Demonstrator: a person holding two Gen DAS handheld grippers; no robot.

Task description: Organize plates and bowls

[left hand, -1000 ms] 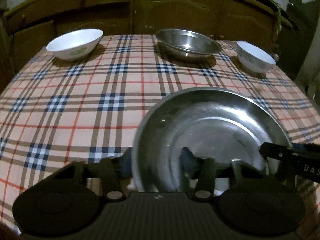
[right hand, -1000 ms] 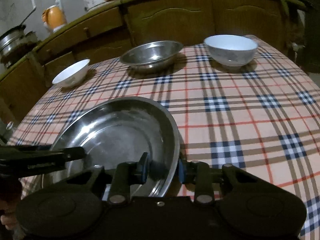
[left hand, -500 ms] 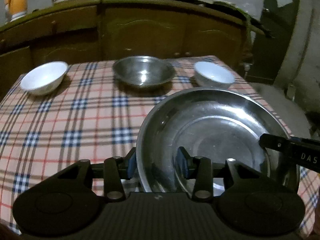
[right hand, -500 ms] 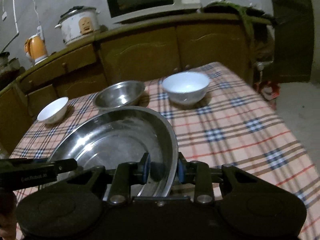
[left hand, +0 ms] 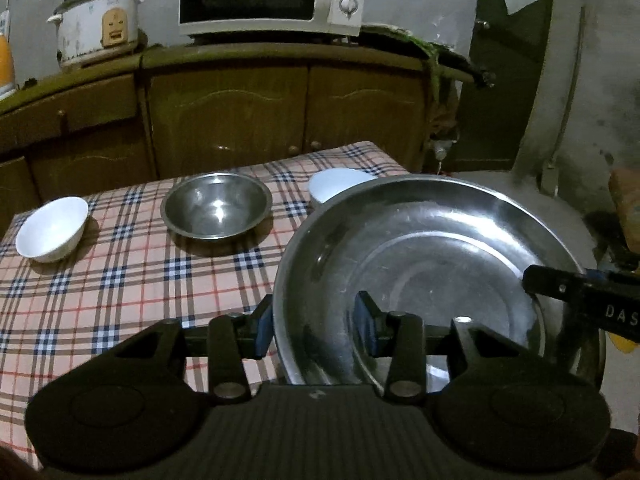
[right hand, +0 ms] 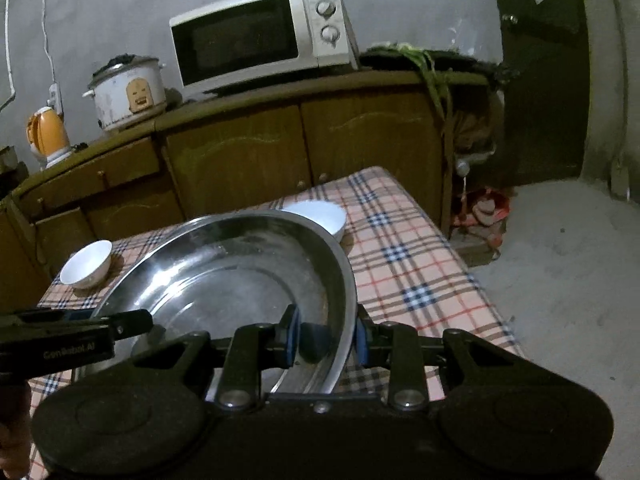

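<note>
A large steel plate (left hand: 432,280) (right hand: 240,280) hangs in the air above the near right part of the checked table (left hand: 120,280) (right hand: 400,260). My left gripper (left hand: 316,326) is shut on its left rim. My right gripper (right hand: 325,336) is shut on its right rim, and its finger shows in the left wrist view (left hand: 580,300). At the far side of the table stand a steel bowl (left hand: 218,210), a white bowl at the left (left hand: 52,228) (right hand: 86,266), and a white bowl at the right (left hand: 340,186) (right hand: 320,216), partly hidden behind the plate. In the right wrist view the plate hides the steel bowl.
Brown wooden cabinets (left hand: 228,120) run behind the table, bearing a microwave (right hand: 256,36), a rice cooker (right hand: 128,92) and an orange kettle (right hand: 46,136). Right of the table lie a bare concrete floor (right hand: 560,260) and a dark door (right hand: 540,72).
Both grippers have lifted the steel plate off the table and carried it up and back. The table and bowls now look smaller and farther away; the counter appliances have come into view.
</note>
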